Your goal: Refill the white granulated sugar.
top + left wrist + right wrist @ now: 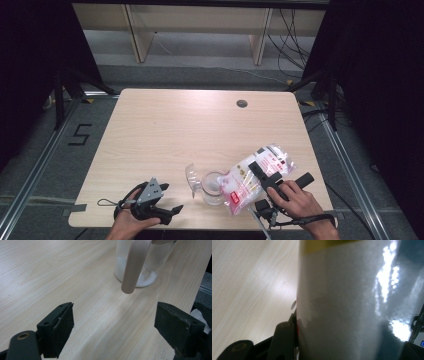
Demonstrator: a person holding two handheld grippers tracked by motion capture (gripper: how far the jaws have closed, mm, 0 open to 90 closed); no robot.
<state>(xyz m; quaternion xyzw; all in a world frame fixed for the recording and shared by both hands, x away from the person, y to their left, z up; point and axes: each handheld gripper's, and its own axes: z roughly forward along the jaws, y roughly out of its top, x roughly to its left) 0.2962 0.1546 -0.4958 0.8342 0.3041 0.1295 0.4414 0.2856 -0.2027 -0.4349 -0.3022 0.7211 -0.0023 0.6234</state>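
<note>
A clear jug (214, 189) with a little white powder in its bottom stands near the table's front edge, its handle (132, 267) turned toward my left gripper. A plastic bag of white granules (250, 177) with a pink and red label lies tilted, its lower end over the jug's mouth. My right gripper (262, 172) is shut on that bag, which spans the gap between the jaws in the right gripper view (352, 310). My left gripper (172, 212) rests low at the front left, open, its jaws (113, 327) wide apart with bare table between them, a short way from the jug (143, 270).
The light wooden table (175, 130) has a round cable hole (242, 103) at the back right. Beyond it stand wooden shelf legs (140, 40) and loose cables (295, 35); black curtains and stand legs flank both sides. The table's front edge lies close under both hands.
</note>
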